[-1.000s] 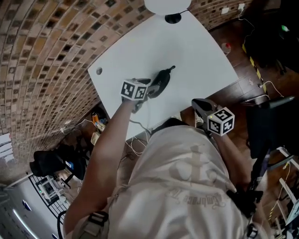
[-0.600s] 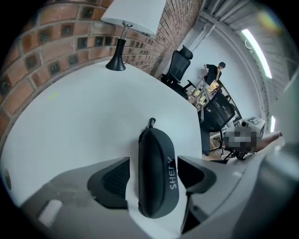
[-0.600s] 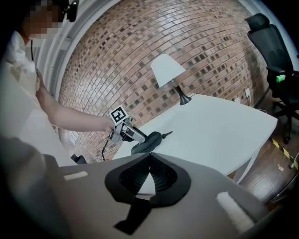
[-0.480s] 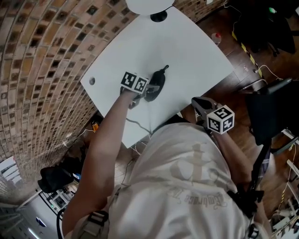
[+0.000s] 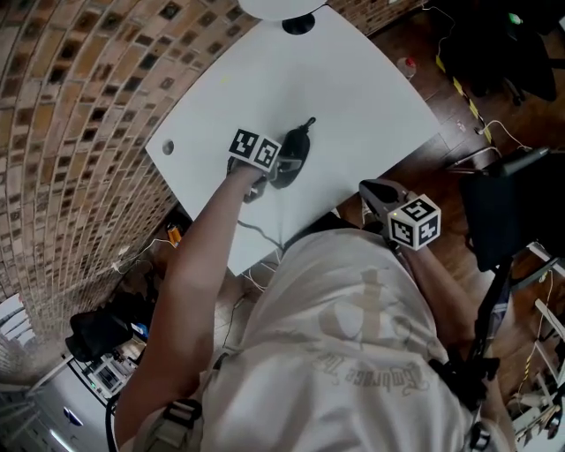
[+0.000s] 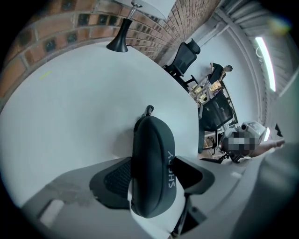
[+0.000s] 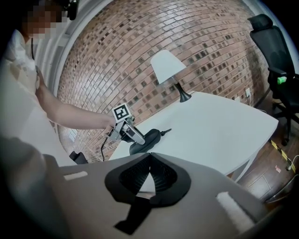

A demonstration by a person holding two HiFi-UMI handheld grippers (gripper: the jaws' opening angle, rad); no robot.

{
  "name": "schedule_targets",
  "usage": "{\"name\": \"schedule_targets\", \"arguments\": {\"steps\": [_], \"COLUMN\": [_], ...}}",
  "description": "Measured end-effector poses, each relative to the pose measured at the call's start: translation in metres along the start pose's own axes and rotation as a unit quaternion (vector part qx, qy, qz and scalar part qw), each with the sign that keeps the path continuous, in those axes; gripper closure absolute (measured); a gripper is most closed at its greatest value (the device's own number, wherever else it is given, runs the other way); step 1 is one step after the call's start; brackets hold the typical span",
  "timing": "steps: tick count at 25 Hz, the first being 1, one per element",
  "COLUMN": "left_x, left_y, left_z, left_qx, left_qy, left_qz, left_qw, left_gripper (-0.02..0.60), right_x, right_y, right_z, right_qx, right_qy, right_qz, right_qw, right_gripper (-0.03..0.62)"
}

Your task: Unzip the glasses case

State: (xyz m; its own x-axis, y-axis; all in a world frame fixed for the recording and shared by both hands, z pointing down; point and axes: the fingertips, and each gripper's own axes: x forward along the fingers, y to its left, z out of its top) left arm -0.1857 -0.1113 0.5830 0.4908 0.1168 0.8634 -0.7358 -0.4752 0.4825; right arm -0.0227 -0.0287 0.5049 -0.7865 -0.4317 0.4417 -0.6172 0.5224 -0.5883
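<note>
A dark grey zipped glasses case [image 5: 293, 150] lies on the white table [image 5: 353, 88], its zip pull [image 6: 148, 110] pointing away from me. My left gripper [image 5: 277, 168] points steeply down over the near end of the case [image 6: 152, 154]. Its jaws have just been closing with the case between them, and both pads [image 6: 114, 177] now press its sides. My right gripper [image 5: 375, 190] hangs off the table's near edge, shut and holding nothing; in the right gripper view its tips [image 7: 149, 156] meet. That view shows the case [image 7: 150, 137] and left gripper [image 7: 133, 135] ahead.
A white-shaded lamp with a black base [image 5: 298, 24] stands at the table's far end. A round cable hole [image 5: 168, 147] is near the left edge. A brick wall [image 7: 210, 42] runs behind the table. Black office chairs [image 6: 184, 58] stand beyond the far side.
The left gripper has dropped and tilted down over the case, so its jaws now straddle the near end. The right gripper has stayed put.
</note>
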Motion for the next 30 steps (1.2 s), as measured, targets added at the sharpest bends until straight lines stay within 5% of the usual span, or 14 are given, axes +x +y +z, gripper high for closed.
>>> {"name": "schedule_targets", "arguments": {"steps": [6, 16, 26, 30], "left_x": [0.000, 0.000, 0.003, 0.004], "left_y": [-0.003, -0.007, -0.014, -0.016], "left_z": [-0.004, -0.019, -0.029, -0.027], "left_qx": [-0.087, -0.217, -0.391, -0.413], "left_qy": [-0.086, -0.194, -0.286, -0.300], "left_qz": [0.008, 0.044, 0.019, 0.015], "left_qw": [0.9924, 0.9556, 0.8749, 0.8597], "left_gripper": [0.276, 0.281, 0.284, 0.284], "right_x": [0.011, 0.029, 0.039, 0.045], "right_y": [0.008, 0.016, 0.017, 0.019], "right_z": [-0.001, -0.002, -0.015, -0.024], "right_qx": [-0.016, -0.037, -0.047, -0.061], "right_qy": [0.015, 0.037, 0.069, 0.088], "right_qz": [0.027, 0.070, 0.098, 0.106], "right_qw": [0.999, 0.996, 0.992, 0.989], "right_gripper": [0.586, 0.586, 0.586, 0.586]}}
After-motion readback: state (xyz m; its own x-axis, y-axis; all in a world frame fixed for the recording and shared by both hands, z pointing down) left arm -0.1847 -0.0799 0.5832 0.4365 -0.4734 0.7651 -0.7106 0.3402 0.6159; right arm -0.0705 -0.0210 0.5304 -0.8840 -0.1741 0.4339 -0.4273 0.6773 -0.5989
